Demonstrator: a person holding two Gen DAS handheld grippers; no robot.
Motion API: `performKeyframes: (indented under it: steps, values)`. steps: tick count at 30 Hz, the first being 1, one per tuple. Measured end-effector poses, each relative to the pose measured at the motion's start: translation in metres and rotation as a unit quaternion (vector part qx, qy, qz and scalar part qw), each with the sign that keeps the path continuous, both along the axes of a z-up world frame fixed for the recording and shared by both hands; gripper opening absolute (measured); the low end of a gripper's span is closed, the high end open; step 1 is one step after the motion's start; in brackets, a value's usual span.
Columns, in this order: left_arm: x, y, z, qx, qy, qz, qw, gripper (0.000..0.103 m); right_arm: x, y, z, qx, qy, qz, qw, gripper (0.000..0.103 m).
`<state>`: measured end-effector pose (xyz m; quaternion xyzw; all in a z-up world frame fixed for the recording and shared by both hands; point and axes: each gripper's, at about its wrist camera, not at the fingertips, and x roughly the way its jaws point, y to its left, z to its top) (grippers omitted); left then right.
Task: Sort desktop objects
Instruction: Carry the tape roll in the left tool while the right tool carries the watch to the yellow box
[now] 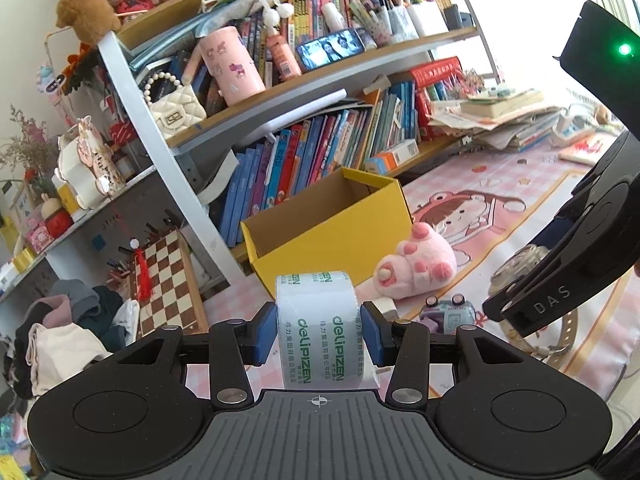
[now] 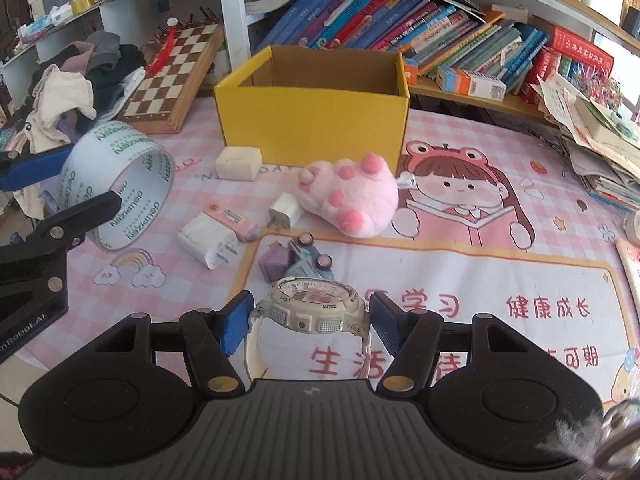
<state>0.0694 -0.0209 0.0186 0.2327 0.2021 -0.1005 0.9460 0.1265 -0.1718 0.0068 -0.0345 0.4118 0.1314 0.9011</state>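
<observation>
My left gripper (image 1: 319,322) is shut on a white roll of tape (image 1: 318,332) with green print, its blue pads pressed on both flat sides. The roll hangs above the pink desk mat, in front of an open yellow cardboard box (image 1: 320,252). In the right wrist view the same tape (image 2: 116,184) shows at the left, held off the mat. My right gripper (image 2: 311,320) is shut on a white digital watch (image 2: 316,306), dial facing up and strap looping below. The yellow box (image 2: 312,128) stands beyond it at the back of the mat, and what shows of its inside looks bare.
On the mat lie a pink plush paw (image 2: 352,196), two white chargers (image 2: 208,240), a pink eraser (image 2: 236,220), a white block (image 2: 239,163) and a small toy car (image 2: 300,260). A chessboard (image 2: 172,76) and clothes (image 2: 80,76) sit at the left. Stacked books (image 2: 600,140) crowd the right.
</observation>
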Motion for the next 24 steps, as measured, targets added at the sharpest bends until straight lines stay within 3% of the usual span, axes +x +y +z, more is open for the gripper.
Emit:
performKeyframes:
  steps: [6,11,24]
  values:
    - [0.004,-0.001,0.008,-0.010,-0.015,-0.007,0.9998,0.044,0.012,0.006,0.018,-0.005,-0.012,0.017,1.000,0.062]
    - [0.013,-0.006,0.008,-0.014,-0.004,-0.010,0.9998,0.044,0.027,0.005,0.024,0.003,-0.013,0.028,1.000,0.062]
    - [0.070,-0.017,0.022,-0.007,-0.015,0.002,0.9999,0.044,0.091,-0.008,0.046,0.016,-0.032,0.060,0.998,0.062]
